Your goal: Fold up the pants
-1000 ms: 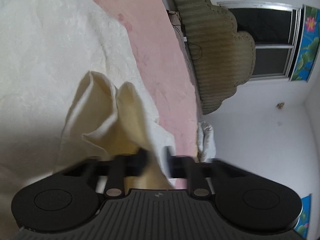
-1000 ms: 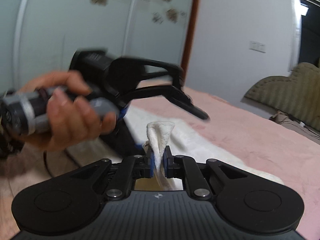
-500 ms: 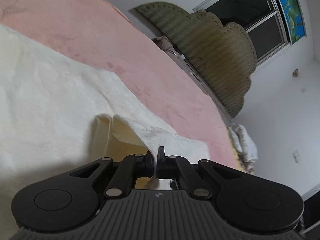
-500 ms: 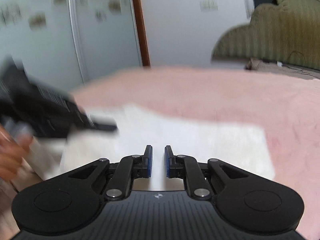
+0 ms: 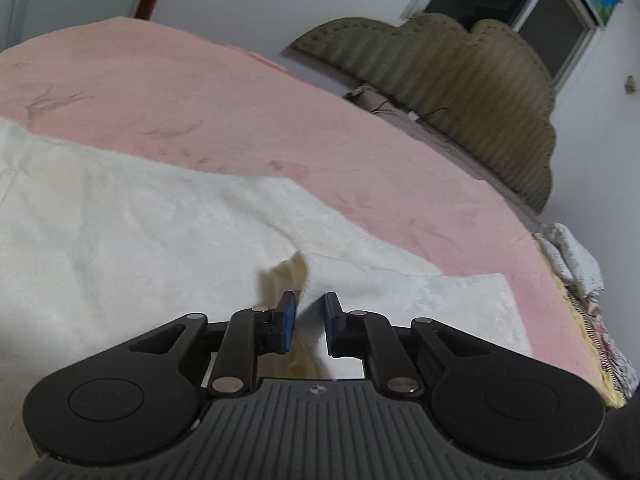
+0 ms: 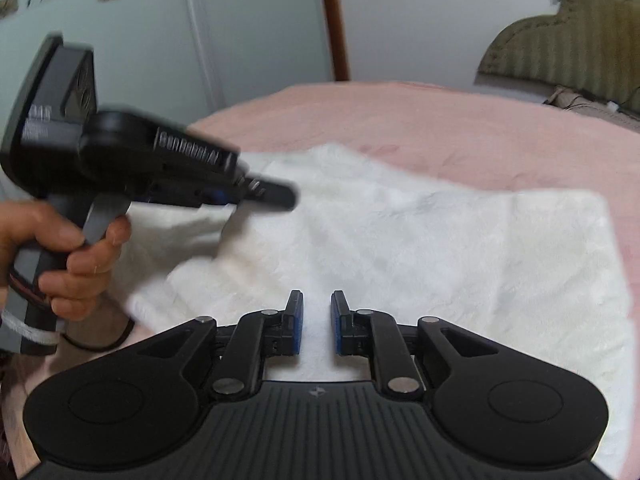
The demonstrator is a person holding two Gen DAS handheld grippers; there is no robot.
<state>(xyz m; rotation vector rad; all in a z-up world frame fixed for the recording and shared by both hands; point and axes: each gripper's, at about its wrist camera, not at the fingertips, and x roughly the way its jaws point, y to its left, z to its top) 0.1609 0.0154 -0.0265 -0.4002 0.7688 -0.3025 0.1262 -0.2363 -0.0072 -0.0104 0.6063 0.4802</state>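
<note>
The cream-white pants [image 5: 140, 240] lie spread on the pink bed, also in the right wrist view [image 6: 420, 248]. My left gripper [image 5: 310, 322] is open, just above the cloth; a small yellowish fold [image 5: 288, 276] stands up by its left finger, free of the pads. My right gripper [image 6: 316, 322] is open and empty, low over the pants. The left gripper also shows in the right wrist view [image 6: 276, 196], held in a hand over the pants' left part.
The pink bed cover [image 5: 240, 112] extends beyond the pants. An olive padded headboard [image 5: 460, 80] stands at the far end. A patterned bundle [image 5: 572, 252] lies at the bed's right edge. A wardrobe [image 6: 160, 40] and door frame stand behind.
Both grippers have let go of the pants: the right opened half a second ago, the left just now. The lifted cloth has dropped onto the bed.
</note>
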